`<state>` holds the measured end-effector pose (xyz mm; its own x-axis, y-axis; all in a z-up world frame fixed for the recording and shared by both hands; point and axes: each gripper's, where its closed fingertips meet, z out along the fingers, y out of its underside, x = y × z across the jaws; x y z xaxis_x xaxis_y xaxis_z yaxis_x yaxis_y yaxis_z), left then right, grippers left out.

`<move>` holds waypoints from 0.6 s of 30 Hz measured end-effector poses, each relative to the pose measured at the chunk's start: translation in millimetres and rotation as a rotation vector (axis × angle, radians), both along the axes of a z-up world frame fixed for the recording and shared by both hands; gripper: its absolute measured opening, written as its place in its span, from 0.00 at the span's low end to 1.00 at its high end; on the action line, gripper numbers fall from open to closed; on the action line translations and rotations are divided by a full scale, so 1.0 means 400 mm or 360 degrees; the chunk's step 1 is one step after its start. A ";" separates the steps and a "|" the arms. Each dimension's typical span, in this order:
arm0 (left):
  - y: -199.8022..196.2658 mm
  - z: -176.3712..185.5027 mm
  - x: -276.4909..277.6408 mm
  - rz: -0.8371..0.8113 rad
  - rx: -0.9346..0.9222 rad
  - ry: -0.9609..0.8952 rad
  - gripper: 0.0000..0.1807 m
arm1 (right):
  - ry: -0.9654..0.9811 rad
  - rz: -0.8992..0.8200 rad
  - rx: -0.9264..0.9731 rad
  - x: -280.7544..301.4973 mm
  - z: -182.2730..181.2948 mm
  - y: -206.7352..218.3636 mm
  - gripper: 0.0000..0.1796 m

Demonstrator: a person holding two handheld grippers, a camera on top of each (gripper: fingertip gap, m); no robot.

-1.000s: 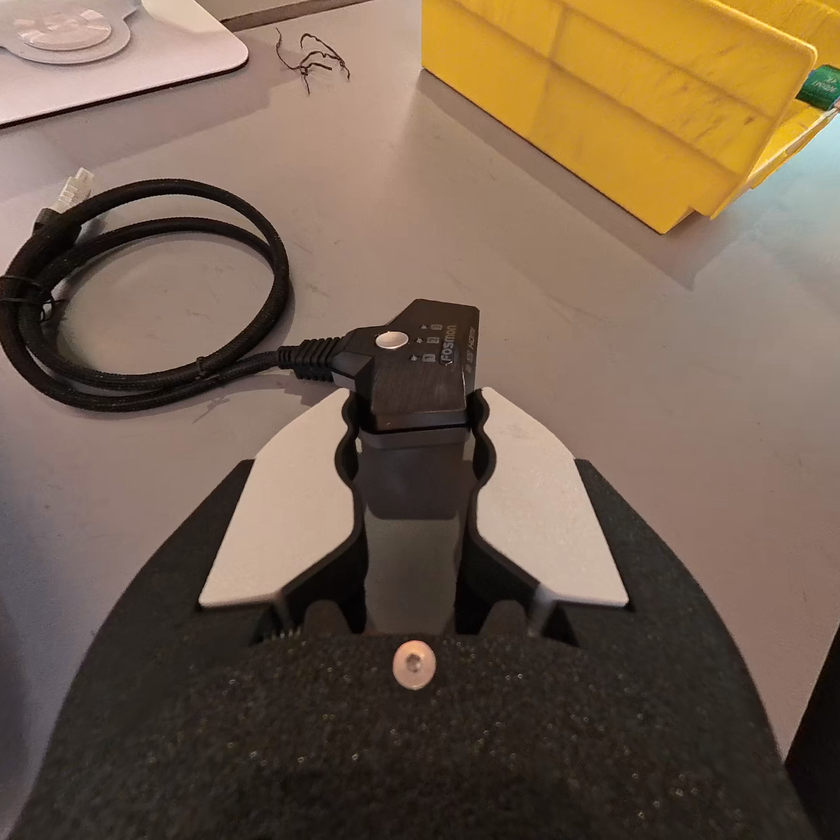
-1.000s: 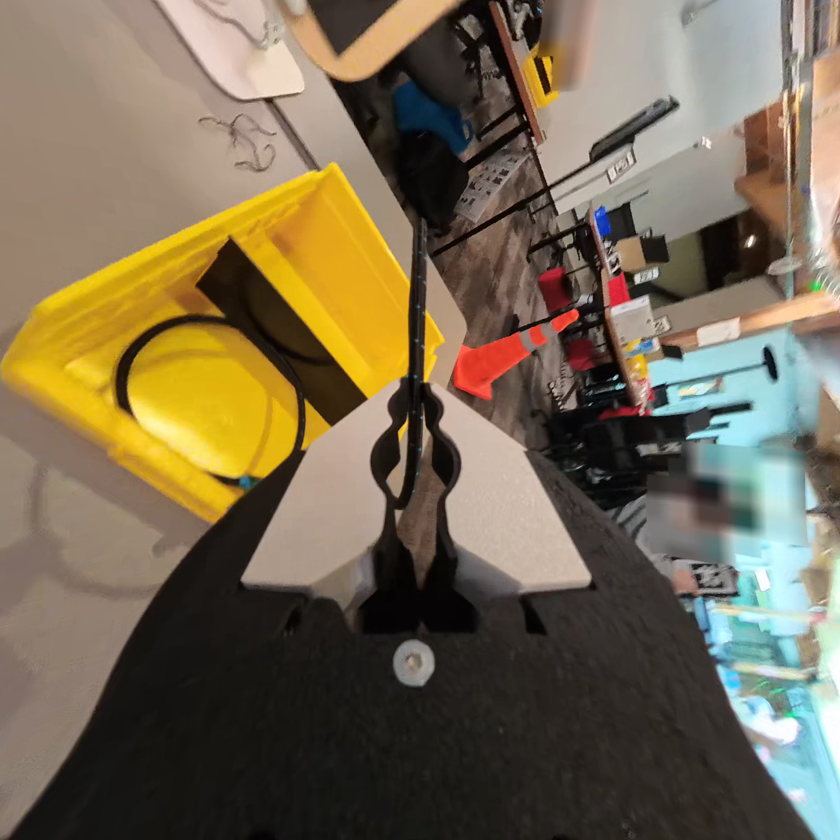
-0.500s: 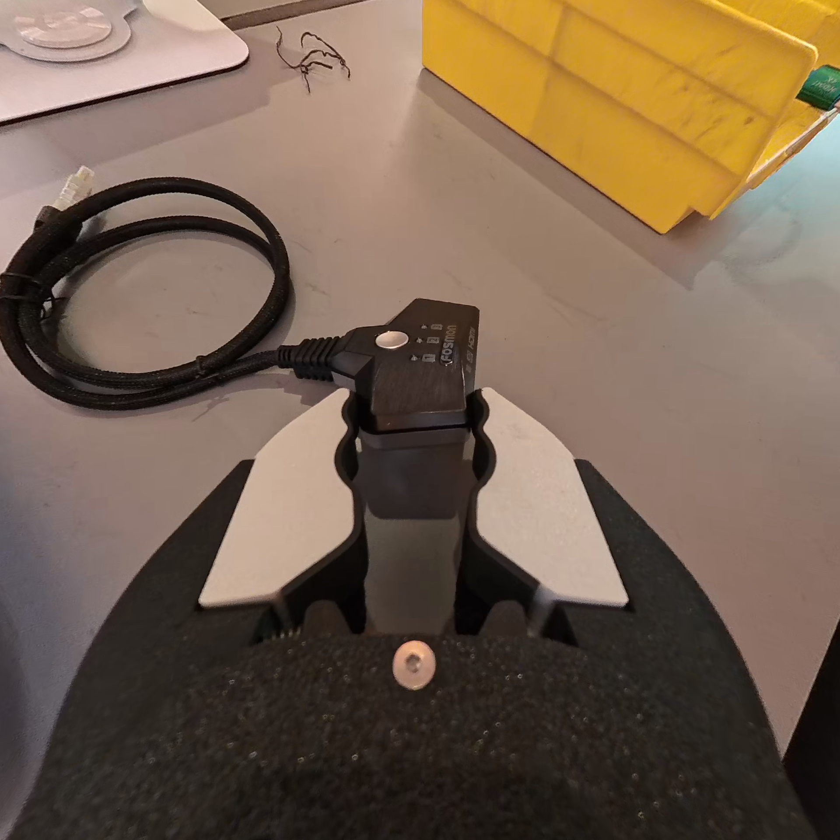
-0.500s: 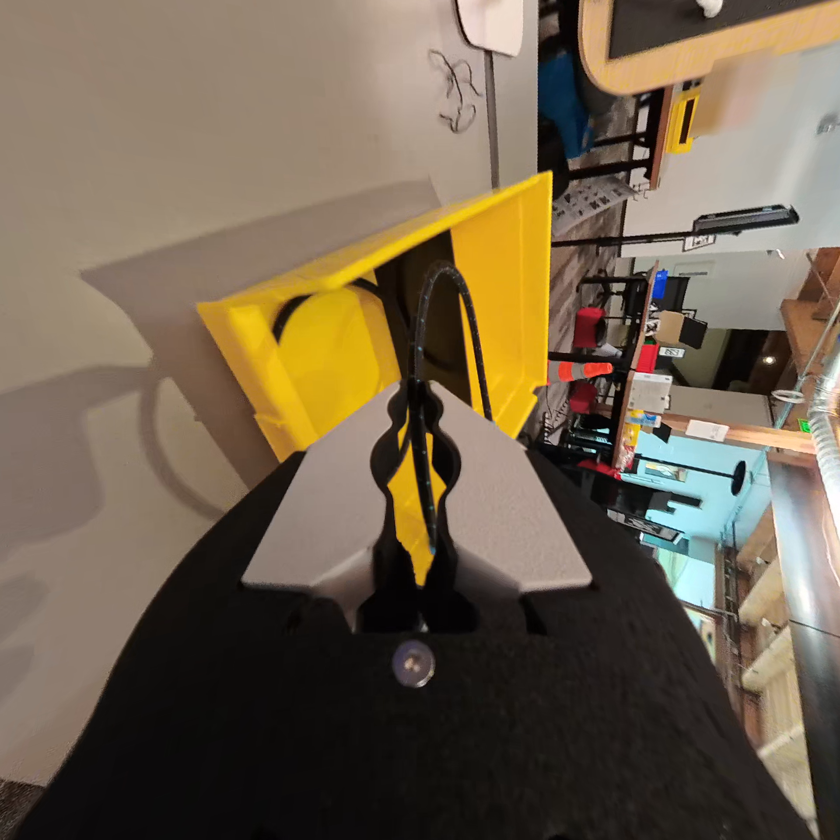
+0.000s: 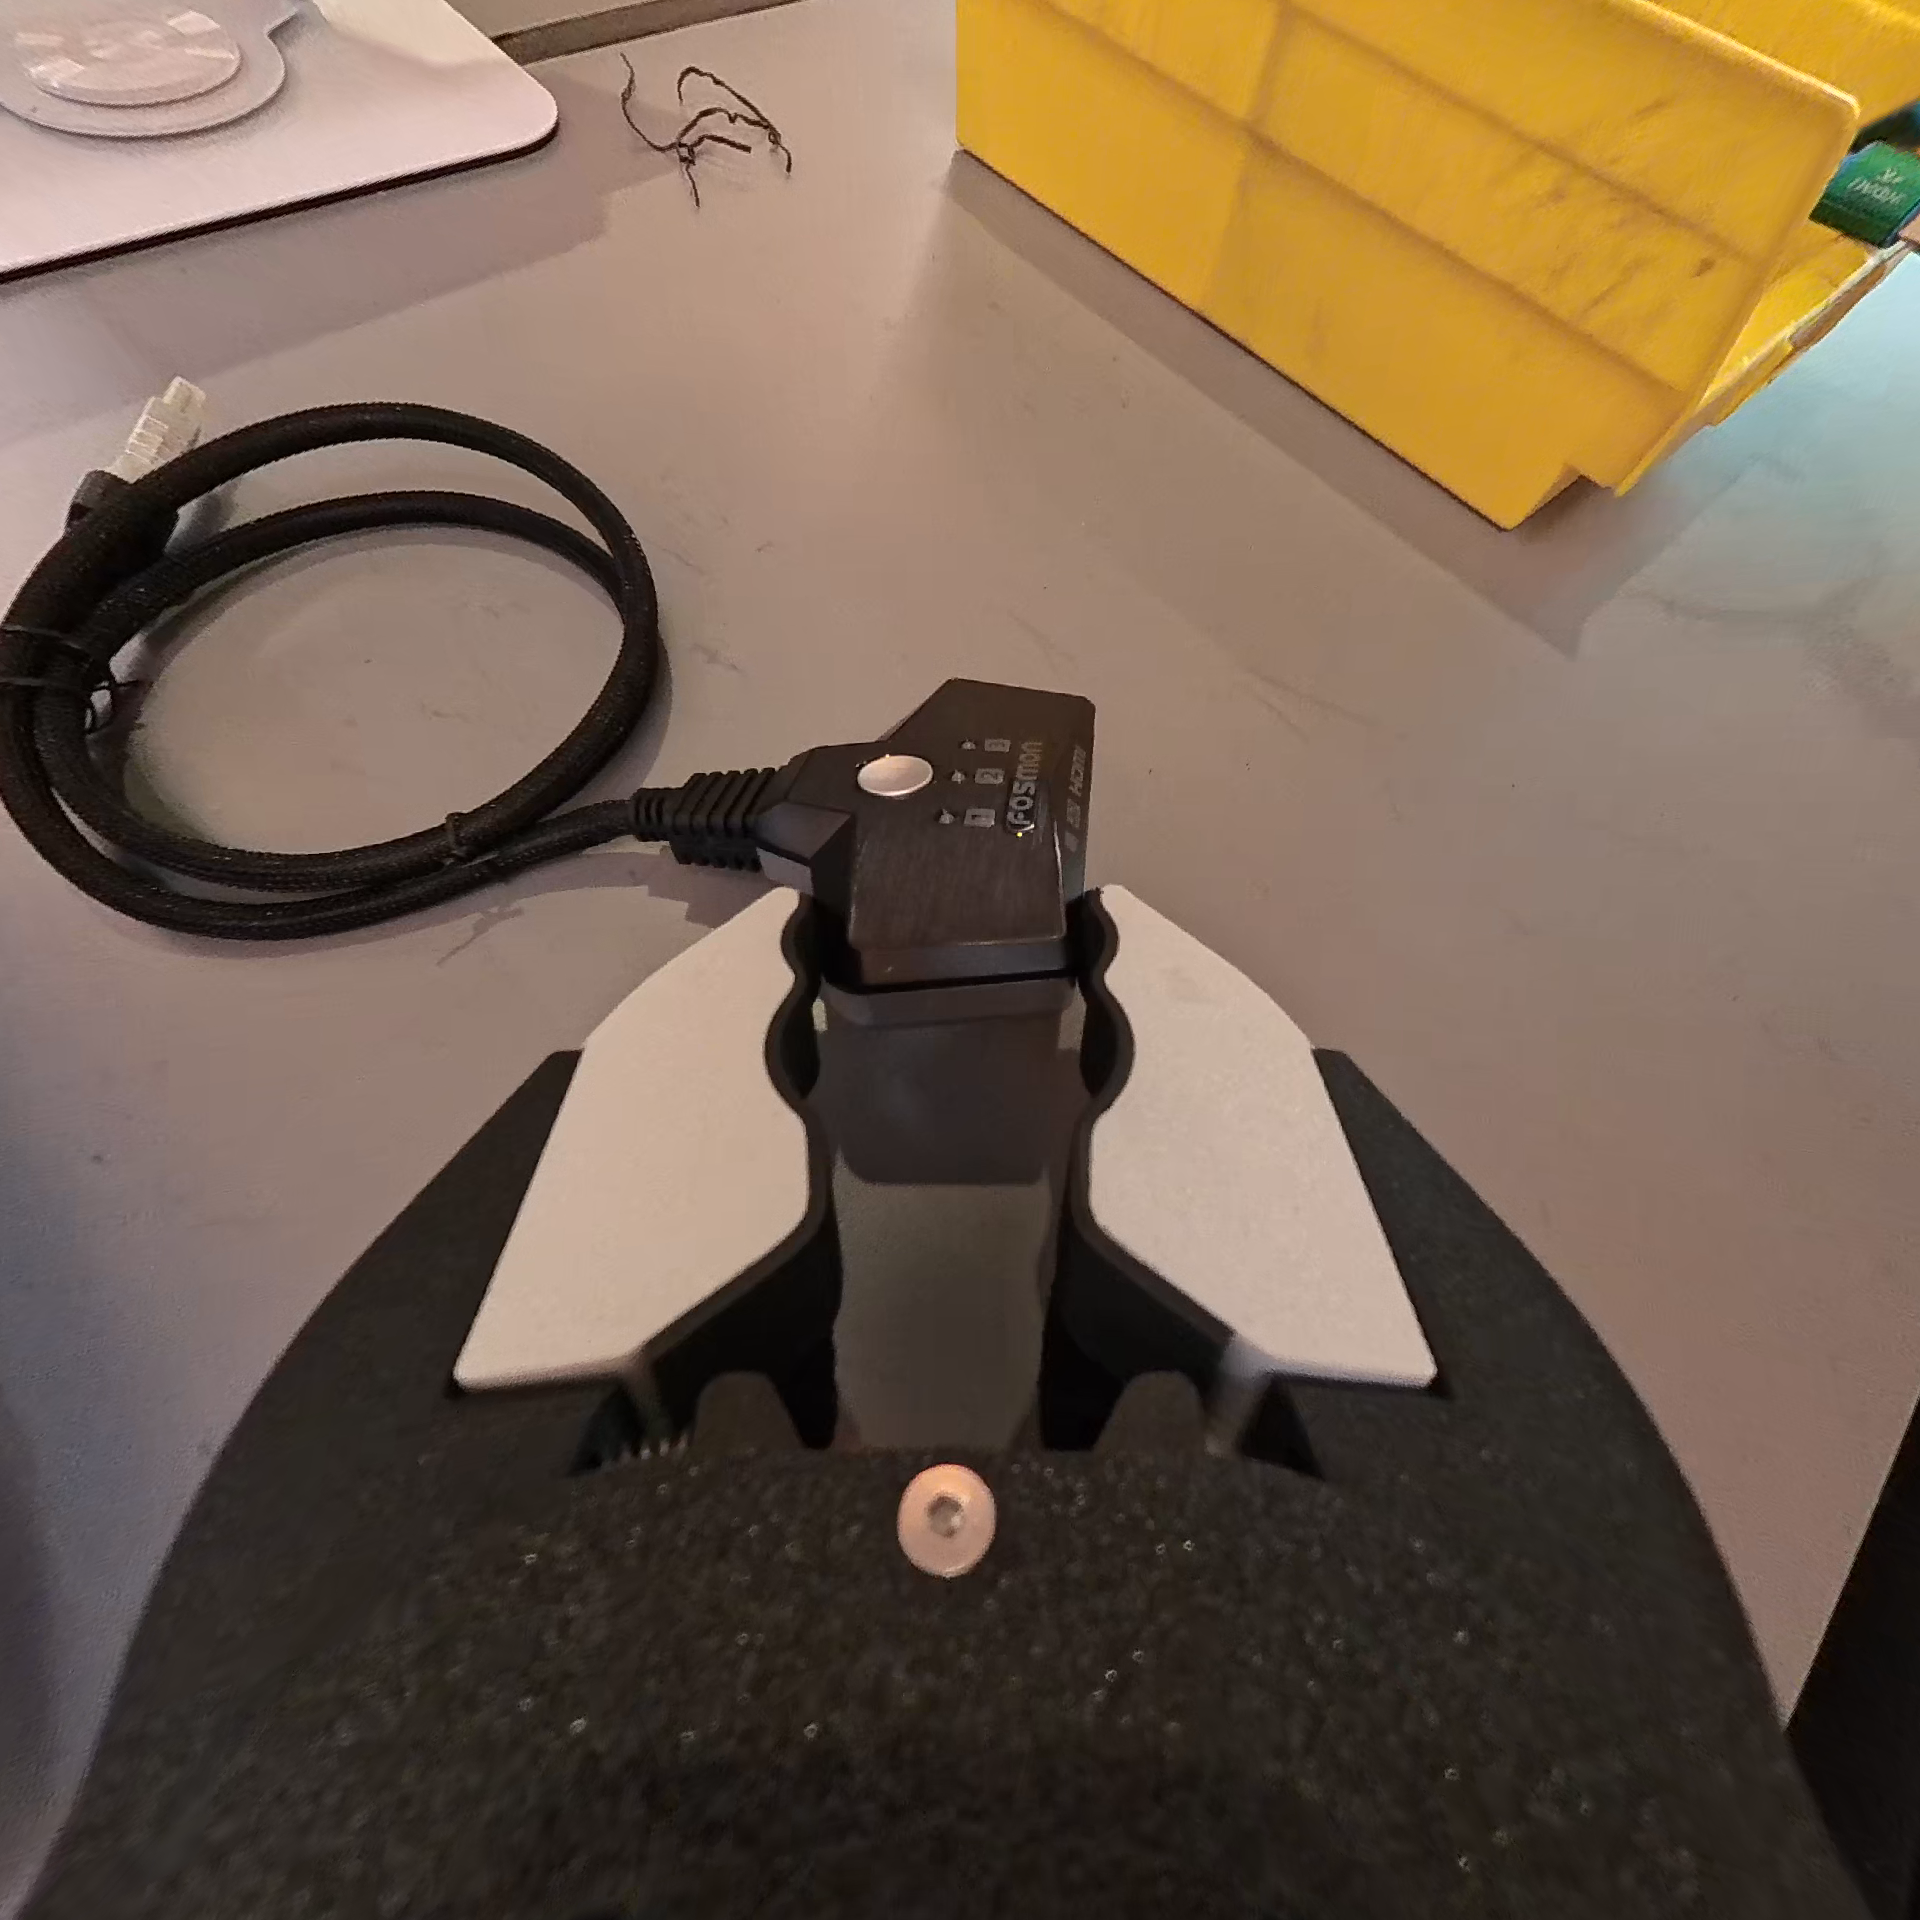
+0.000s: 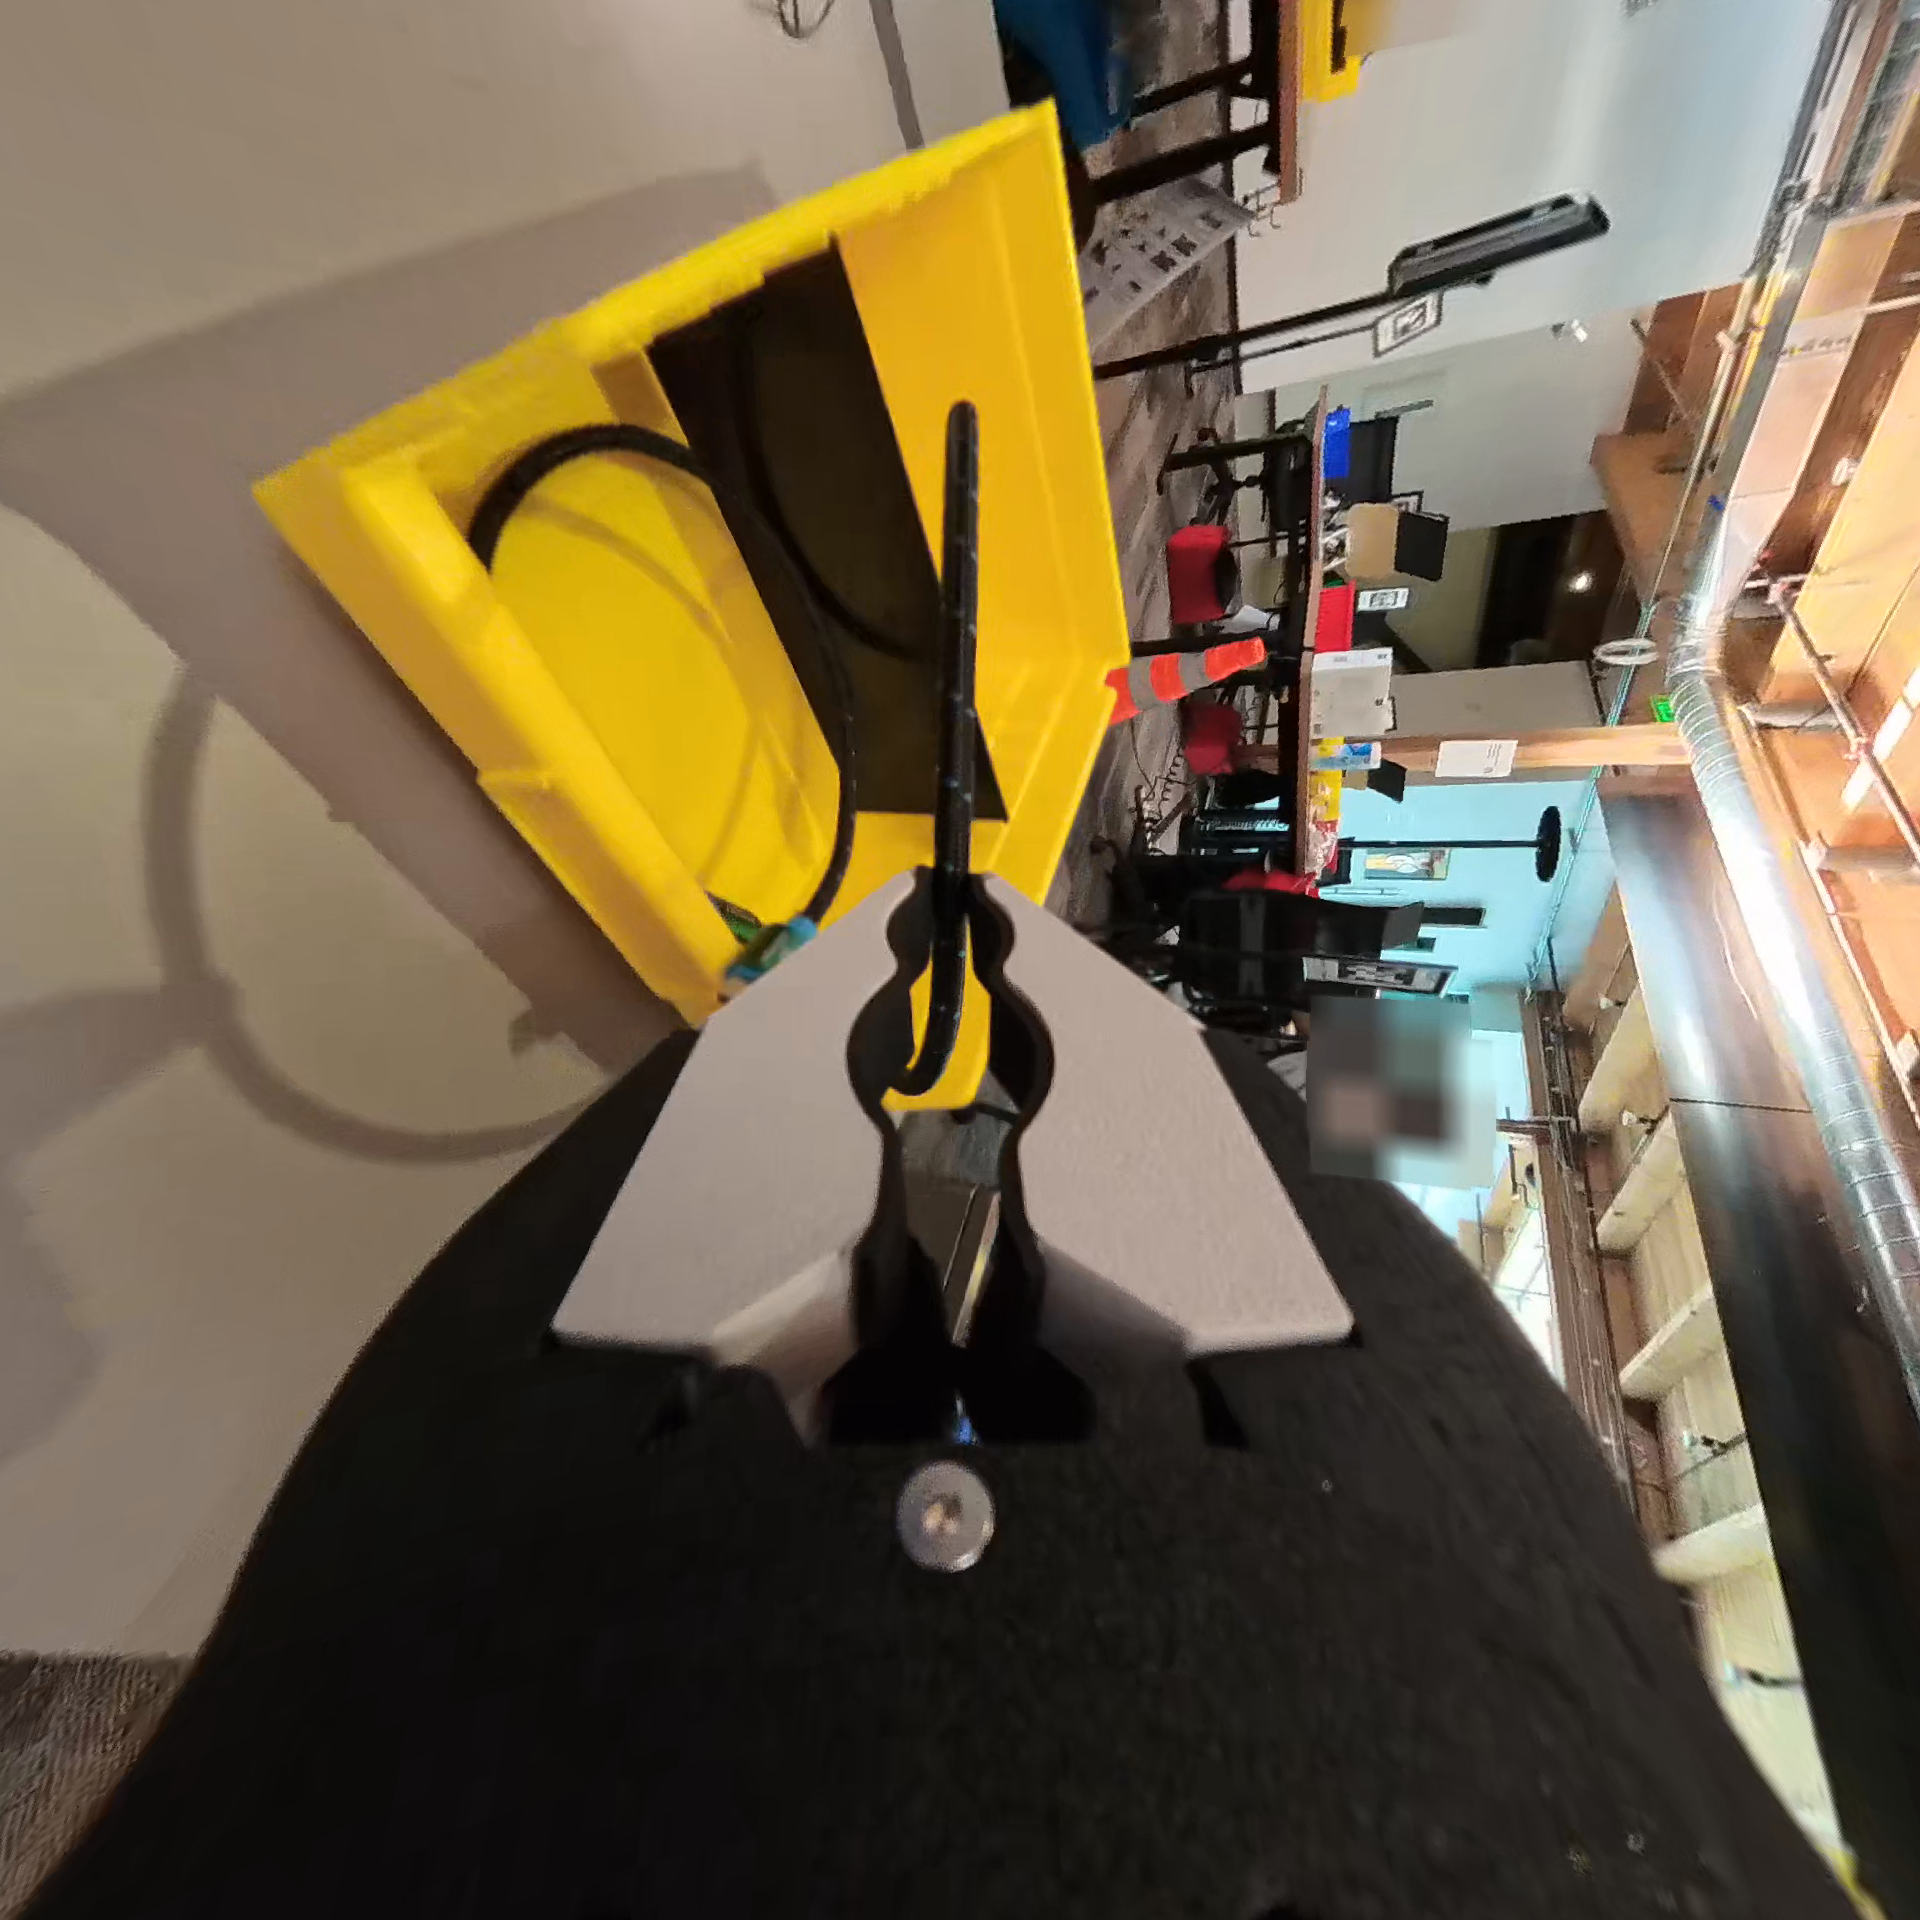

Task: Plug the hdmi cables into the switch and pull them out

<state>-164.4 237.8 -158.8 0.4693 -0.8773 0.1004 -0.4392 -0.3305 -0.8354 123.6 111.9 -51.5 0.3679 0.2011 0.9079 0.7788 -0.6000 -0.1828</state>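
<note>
Grey table | yellow bin: coiled cable | left claw grips switch | right claw pinches black cable

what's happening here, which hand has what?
A person is working two handheld tongs at a grey table. The left tongs are shut on the black HDMI switch, holding it on the table; its braided pigtail cable lies coiled to the left. The right tongs pinch a thin black HDMI cable over the yellow bin, where the rest of it loops. No cable is plugged into the switch's far side yet.
</note>
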 end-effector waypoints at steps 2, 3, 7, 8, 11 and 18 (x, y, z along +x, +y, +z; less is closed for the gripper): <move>0.000 0.000 0.000 0.0000 0.0001 0.0002 0.26 | -0.0023 0.0013 -0.0053 0.001 0.007 -0.016 0.03; 0.000 -0.001 0.000 0.0000 0.0001 0.0005 0.26 | -0.0021 0.0080 -0.0083 -0.013 0.006 -0.015 0.03; -0.001 -0.003 0.001 -0.0002 0.0010 0.0020 0.26 | -0.0105 0.0170 -0.0204 -0.009 -0.004 0.033 0.03; -0.001 -0.003 0.001 -0.0002 0.0010 0.0020 0.26 | -0.0120 0.0213 -0.0230 -0.012 -0.004 0.055 0.03; -0.001 -0.003 0.001 -0.0002 0.0008 0.0019 0.26 | 0.0041 0.0391 -0.0346 -0.037 -0.038 0.126 0.03; -0.002 -0.001 0.000 -0.0005 0.0002 0.0006 0.26 | 0.0817 0.0476 -0.0691 -0.043 -0.171 0.143 0.04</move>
